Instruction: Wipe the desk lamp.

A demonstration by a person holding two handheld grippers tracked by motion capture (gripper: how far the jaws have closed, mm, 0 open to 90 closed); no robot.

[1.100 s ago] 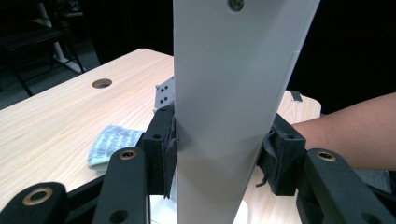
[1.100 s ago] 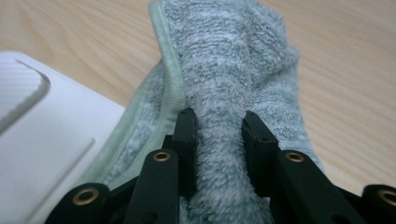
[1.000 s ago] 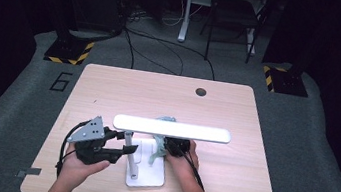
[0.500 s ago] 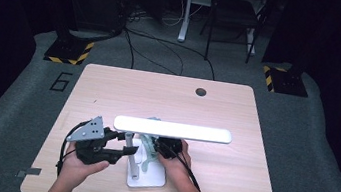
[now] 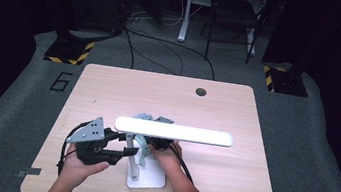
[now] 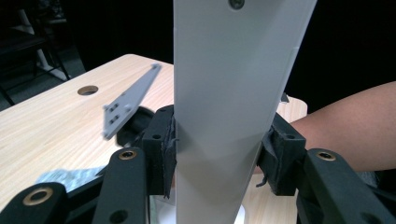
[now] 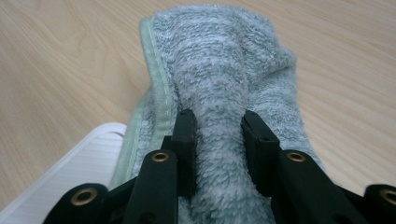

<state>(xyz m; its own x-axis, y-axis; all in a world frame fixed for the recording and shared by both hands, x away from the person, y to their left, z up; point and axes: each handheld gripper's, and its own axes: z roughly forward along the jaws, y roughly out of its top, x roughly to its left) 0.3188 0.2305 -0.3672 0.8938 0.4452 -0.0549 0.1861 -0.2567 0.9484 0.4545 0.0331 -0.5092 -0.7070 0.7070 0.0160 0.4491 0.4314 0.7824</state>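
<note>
A white desk lamp stands near the table's front edge, with its flat base [image 5: 149,181] below and its long head bar [image 5: 173,132] lying level above. My left gripper [image 5: 129,152] is shut on the lamp's upright arm [image 6: 224,93], and both pads press its sides. My right gripper [image 7: 218,126] is shut on a bunched grey-green towel [image 7: 224,70] that rests on the table beside the base corner [image 7: 70,177]. From above, the right gripper [image 5: 160,144] sits partly under the head bar, and the towel [image 5: 144,117] peeks out behind it.
The light wooden table [image 5: 108,92] has a round cable hole [image 5: 201,91] near its far edge. Beyond the table the dark floor holds cables, a chair [image 5: 235,14] and yellow-black striped blocks [image 5: 69,54].
My right hand has slid left with the towel, closer to the lamp's upright arm. The left gripper has kept its hold and stayed in place.
</note>
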